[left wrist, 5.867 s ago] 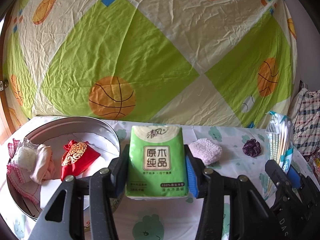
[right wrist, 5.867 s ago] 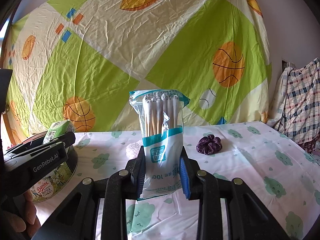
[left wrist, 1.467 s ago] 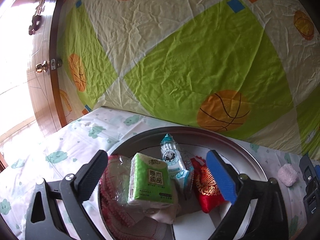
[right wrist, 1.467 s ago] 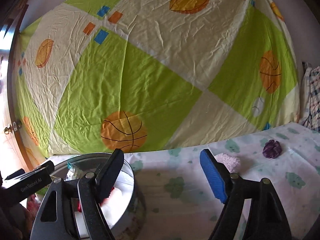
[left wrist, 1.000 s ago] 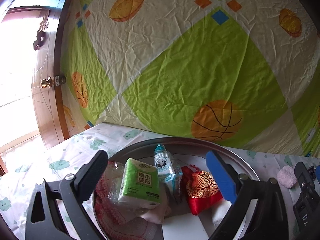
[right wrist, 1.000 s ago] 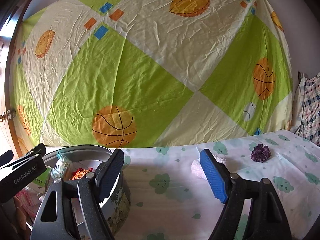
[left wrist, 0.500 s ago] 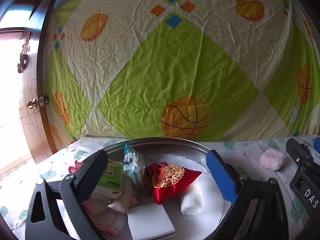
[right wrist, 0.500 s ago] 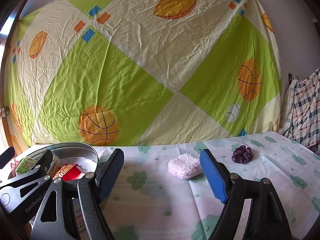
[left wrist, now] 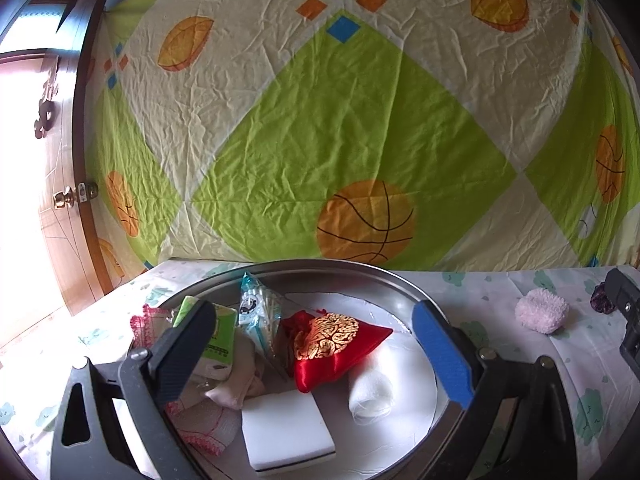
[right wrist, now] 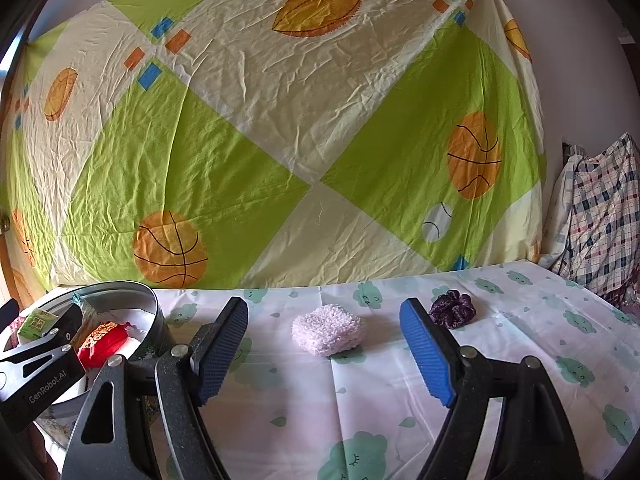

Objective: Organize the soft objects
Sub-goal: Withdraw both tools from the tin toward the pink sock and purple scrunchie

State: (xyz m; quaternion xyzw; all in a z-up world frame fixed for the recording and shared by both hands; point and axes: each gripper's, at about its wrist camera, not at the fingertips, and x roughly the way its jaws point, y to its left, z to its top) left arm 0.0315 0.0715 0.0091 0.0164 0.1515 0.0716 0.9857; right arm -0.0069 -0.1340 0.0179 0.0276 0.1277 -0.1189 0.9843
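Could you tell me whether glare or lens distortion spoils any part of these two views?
Left wrist view: daylight blows out the left edge beside the wooden door, while the round tin stays sharp. Right wrist view: evenly lit, no glare, pink puff crisp. Both: fisheye bows the hanging bedsheet and darkens the corners.

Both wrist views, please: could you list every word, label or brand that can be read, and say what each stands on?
"GenRobot.AI": on the side of the left gripper, seen at the lower left of the right wrist view.
Green tissue pack in the round metal tin: printed label, mostly hidden by a gripper finger and too small to read.
Cotton swab packet: round mark and print, too blurred to read.
Red pouch: gold ornament only, no legible text.
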